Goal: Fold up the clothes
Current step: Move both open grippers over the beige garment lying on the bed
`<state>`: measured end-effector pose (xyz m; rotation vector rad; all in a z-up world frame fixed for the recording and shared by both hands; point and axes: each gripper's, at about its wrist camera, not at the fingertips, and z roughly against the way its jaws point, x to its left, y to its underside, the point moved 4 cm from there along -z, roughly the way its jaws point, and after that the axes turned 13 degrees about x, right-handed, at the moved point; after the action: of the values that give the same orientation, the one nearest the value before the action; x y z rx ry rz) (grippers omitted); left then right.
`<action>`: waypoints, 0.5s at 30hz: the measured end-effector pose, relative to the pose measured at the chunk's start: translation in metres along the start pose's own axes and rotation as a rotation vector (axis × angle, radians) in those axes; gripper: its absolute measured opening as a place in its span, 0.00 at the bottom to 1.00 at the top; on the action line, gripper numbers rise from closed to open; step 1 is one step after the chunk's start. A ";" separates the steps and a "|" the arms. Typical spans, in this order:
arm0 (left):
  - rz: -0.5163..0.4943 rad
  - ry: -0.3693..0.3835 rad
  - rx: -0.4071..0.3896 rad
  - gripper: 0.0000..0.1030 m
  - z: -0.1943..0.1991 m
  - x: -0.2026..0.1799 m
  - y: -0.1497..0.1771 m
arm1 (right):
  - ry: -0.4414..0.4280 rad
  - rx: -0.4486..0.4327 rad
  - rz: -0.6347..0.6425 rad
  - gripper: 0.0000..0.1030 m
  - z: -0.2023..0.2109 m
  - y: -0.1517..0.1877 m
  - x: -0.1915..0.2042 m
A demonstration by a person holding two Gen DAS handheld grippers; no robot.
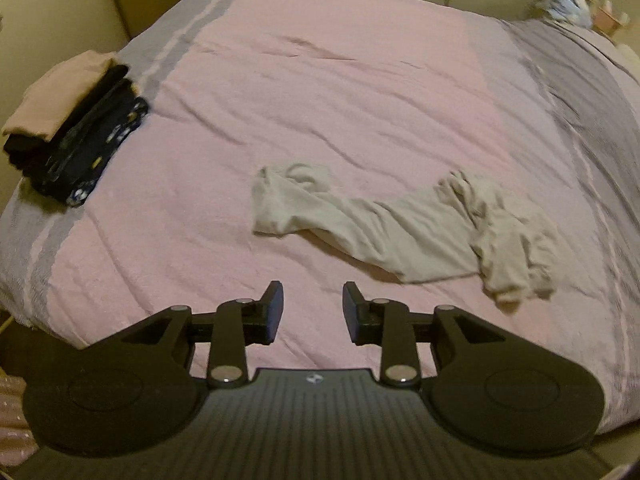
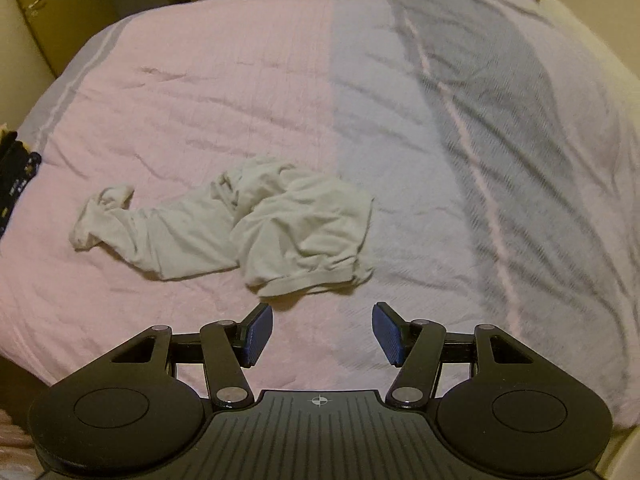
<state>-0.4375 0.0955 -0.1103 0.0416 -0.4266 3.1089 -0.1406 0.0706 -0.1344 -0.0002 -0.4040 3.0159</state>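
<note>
Jaws spread, empty: left gripper (image 1: 313,312), right gripper (image 2: 322,334) angled down above crumpled garment (image 2: 248,224).

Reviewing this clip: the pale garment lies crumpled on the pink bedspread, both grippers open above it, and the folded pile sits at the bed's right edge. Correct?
Not quite. The folded pile sits at the bed's left edge, as the left wrist view shows. The pale garment does lie crumpled on the pink bedspread, with the left gripper and right gripper open.

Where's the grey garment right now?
The grey garment lies crumpled mid-bed on the pink cover, just ahead of both grippers, right of the folded stack.
</note>
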 end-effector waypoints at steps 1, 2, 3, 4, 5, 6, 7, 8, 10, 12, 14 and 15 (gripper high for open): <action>-0.007 0.001 -0.001 0.27 0.001 -0.006 0.004 | 0.003 -0.009 0.004 0.57 0.001 0.005 -0.001; -0.010 0.005 -0.003 0.27 0.000 -0.010 0.008 | 0.001 -0.010 0.004 0.57 0.004 0.008 -0.002; -0.013 0.009 -0.004 0.27 -0.002 -0.014 0.011 | -0.003 -0.003 0.002 0.57 0.004 0.012 -0.005; -0.010 0.008 0.000 0.27 -0.003 -0.018 0.016 | -0.004 0.005 -0.002 0.57 0.003 0.016 -0.008; -0.007 0.006 0.005 0.28 -0.005 -0.023 0.020 | -0.001 0.012 -0.003 0.57 0.000 0.021 -0.011; -0.010 0.001 0.008 0.28 -0.006 -0.027 0.024 | 0.000 0.025 -0.011 0.57 -0.001 0.026 -0.014; -0.011 -0.006 0.013 0.28 -0.007 -0.032 0.028 | 0.003 0.038 -0.010 0.57 -0.001 0.031 -0.016; -0.012 -0.011 0.017 0.28 -0.006 -0.036 0.034 | 0.005 0.050 -0.008 0.57 -0.001 0.036 -0.018; -0.022 -0.007 0.018 0.28 -0.003 -0.045 0.046 | 0.003 0.067 -0.005 0.57 0.000 0.046 -0.021; -0.025 -0.011 0.022 0.28 -0.001 -0.051 0.057 | -0.007 0.073 0.000 0.57 0.002 0.055 -0.024; -0.017 -0.019 0.026 0.28 0.001 -0.054 0.066 | -0.013 0.072 0.012 0.57 0.003 0.061 -0.025; -0.012 -0.022 0.028 0.29 0.003 -0.056 0.071 | -0.016 0.069 0.021 0.57 0.004 0.064 -0.026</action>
<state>-0.3821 0.0265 -0.1283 0.0778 -0.3824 3.1052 -0.1213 0.0057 -0.1480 0.0256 -0.3034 3.0503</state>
